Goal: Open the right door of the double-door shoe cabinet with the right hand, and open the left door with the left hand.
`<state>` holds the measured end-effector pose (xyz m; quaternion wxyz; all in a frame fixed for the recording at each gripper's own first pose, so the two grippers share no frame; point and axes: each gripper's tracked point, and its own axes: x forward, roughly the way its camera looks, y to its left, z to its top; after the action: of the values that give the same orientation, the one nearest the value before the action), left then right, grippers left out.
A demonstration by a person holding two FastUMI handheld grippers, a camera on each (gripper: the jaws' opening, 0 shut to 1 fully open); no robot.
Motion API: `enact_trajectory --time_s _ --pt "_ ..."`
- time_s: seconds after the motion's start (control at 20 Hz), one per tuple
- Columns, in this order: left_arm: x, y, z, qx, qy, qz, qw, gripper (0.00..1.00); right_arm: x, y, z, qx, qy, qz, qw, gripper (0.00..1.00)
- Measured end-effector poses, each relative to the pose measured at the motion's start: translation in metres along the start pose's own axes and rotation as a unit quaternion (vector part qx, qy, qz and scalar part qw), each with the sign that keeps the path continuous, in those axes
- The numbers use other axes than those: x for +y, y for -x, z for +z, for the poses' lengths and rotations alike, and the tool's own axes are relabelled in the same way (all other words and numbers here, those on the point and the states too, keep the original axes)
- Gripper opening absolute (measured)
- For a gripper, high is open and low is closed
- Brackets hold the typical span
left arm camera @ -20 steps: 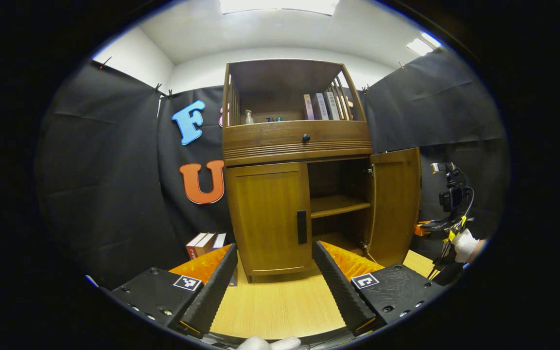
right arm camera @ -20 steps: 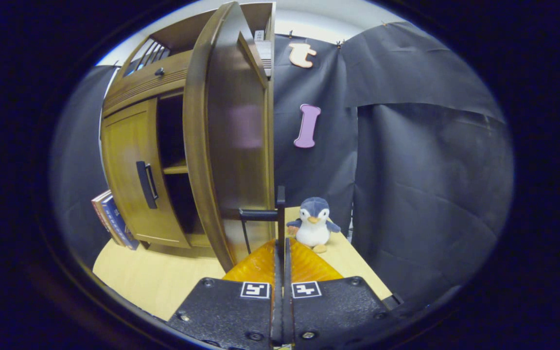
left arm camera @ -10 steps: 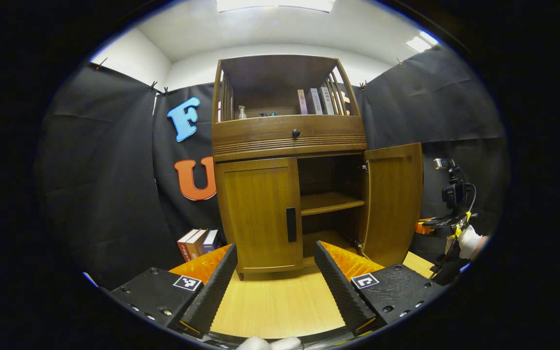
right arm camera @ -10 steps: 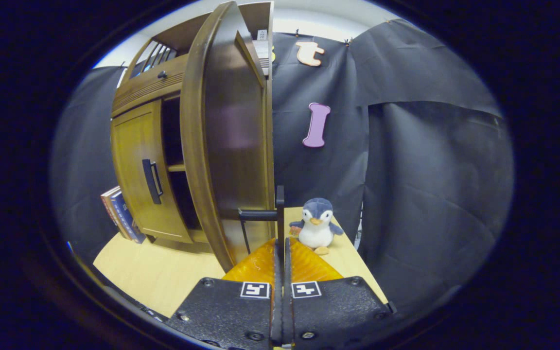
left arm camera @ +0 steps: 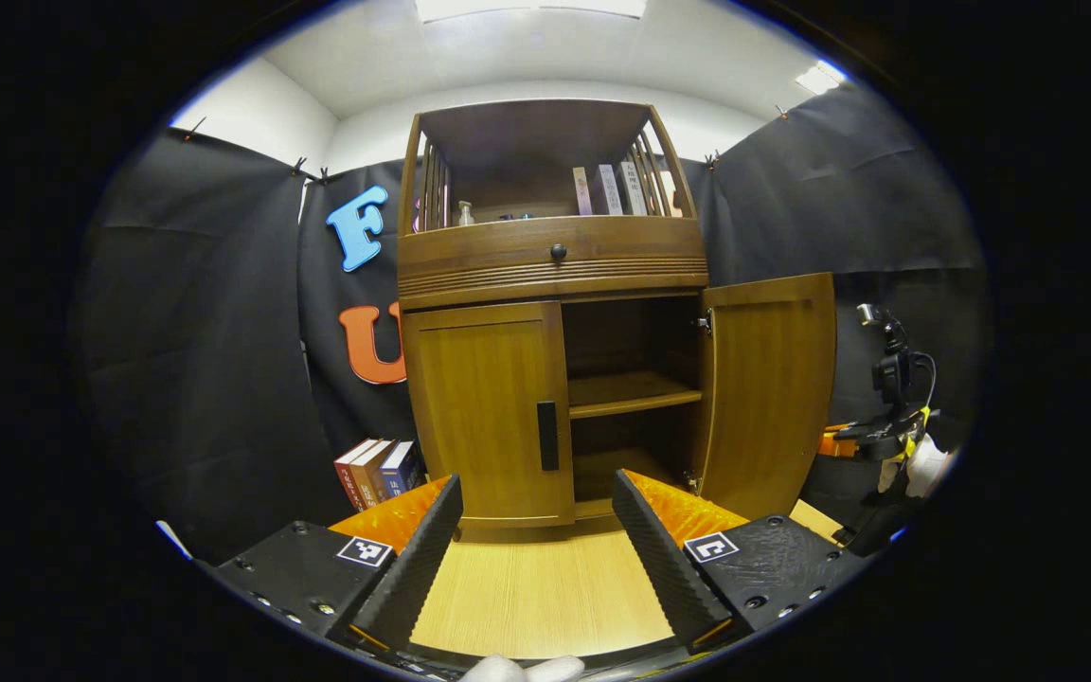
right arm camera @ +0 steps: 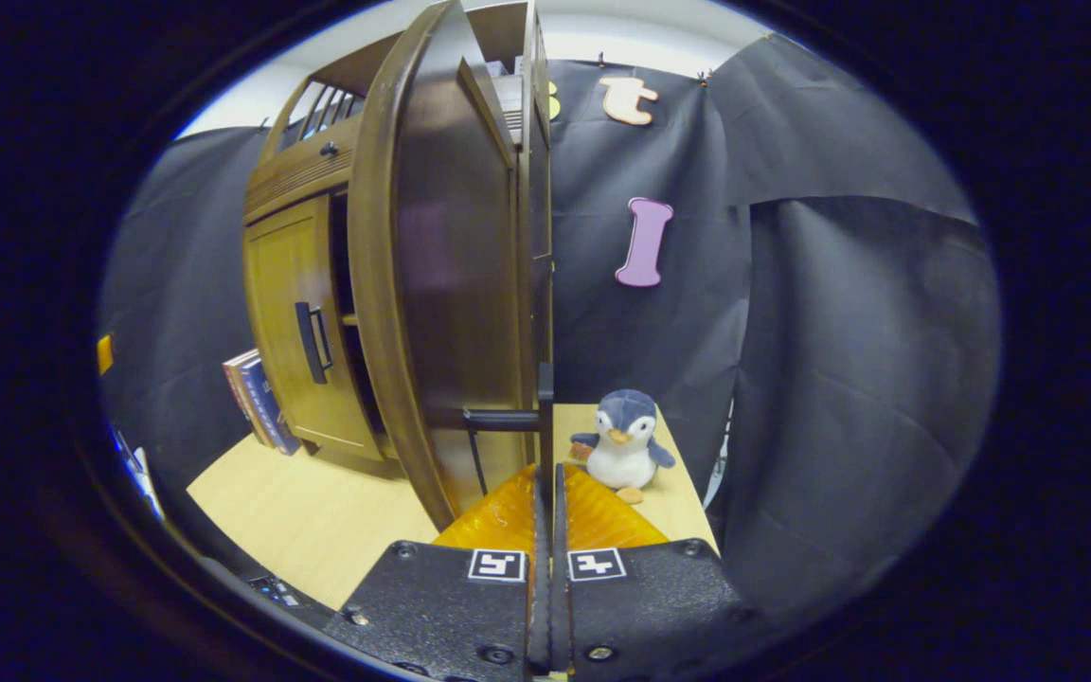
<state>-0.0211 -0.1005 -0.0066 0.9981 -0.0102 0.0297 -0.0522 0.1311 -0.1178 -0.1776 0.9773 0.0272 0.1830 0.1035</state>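
The wooden shoe cabinet [left arm camera: 550, 260] stands straight ahead in the left gripper view. Its left door [left arm camera: 484, 417] is closed, with a black handle [left arm camera: 547, 436] at its inner edge. The right door [left arm camera: 768, 388] is swung out, baring the inner shelf [left arm camera: 626, 390]. My left gripper [left arm camera: 536, 481] is open and empty, a short way in front of the left door. In the right gripper view my right gripper [right arm camera: 546, 474] is shut on the right door's black handle [right arm camera: 545, 403], with the right door [right arm camera: 451, 284] edge-on just left of it. Farther off, my right gripper [left arm camera: 886, 431] sits beyond the open door.
A plush penguin [right arm camera: 621, 445] sits on the light wooden surface [left arm camera: 545, 597] just beyond the right door. Several books [left arm camera: 375, 469] lean beside the cabinet's left side. Books and a bottle stand on the cabinet's top shelf. Black cloth walls close in all around.
The right door has swung wider open with my right gripper still on its handle. The left gripper has shifted, so the cabinet sits a little more to the left and larger in its view.
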Motion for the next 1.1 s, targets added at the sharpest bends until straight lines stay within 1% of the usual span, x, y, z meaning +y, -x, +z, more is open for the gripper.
enact_trajectory --time_s 0.15,0.35,0.6,0.7,0.75,0.8,0.85,0.9,1.05,1.1 --pt "-0.012 -0.006 0.002 0.001 0.004 0.005 1.0 0.96 -0.01 -0.002 0.001 0.002 0.013 0.02 1.0 0.04" --pt "-0.034 -0.014 0.007 0.0 0.009 0.0 1.0 0.96 -0.012 -0.003 0.003 0.0 0.049 0.044 0.998 0.03" --pt "-0.053 -0.021 0.014 -0.01 0.012 -0.011 1.0 0.96 -0.013 -0.002 0.002 0.006 0.062 0.074 0.995 0.04" --pt "-0.056 -0.022 0.015 -0.011 0.011 -0.015 1.0 0.96 -0.014 0.006 0.007 -0.007 0.069 0.084 0.994 0.06" --pt "-0.056 -0.022 0.017 -0.013 0.01 -0.018 1.0 0.96 -0.016 0.013 0.012 -0.016 0.074 0.087 0.993 0.1" --pt "-0.057 -0.022 0.016 -0.013 0.01 -0.021 1.0 0.96 -0.021 0.022 0.015 -0.022 0.082 0.084 0.993 0.12" --pt "-0.058 -0.023 0.016 -0.012 0.009 -0.025 1.0 1.0 -0.027 0.028 0.017 -0.025 0.088 0.076 0.993 0.18" --pt "-0.058 -0.024 0.016 -0.012 0.008 -0.029 0.999 0.96 -0.032 0.038 0.016 -0.027 0.09 0.064 0.994 0.3" --pt "-0.057 -0.024 0.016 -0.012 0.012 -0.042 0.999 0.96 -0.038 0.06 0.023 -0.035 0.076 0.042 0.996 0.65" --pt "-0.057 -0.024 0.016 -0.013 0.014 -0.048 0.999 0.96 -0.042 0.066 0.022 -0.036 0.074 0.029 0.996 0.76"
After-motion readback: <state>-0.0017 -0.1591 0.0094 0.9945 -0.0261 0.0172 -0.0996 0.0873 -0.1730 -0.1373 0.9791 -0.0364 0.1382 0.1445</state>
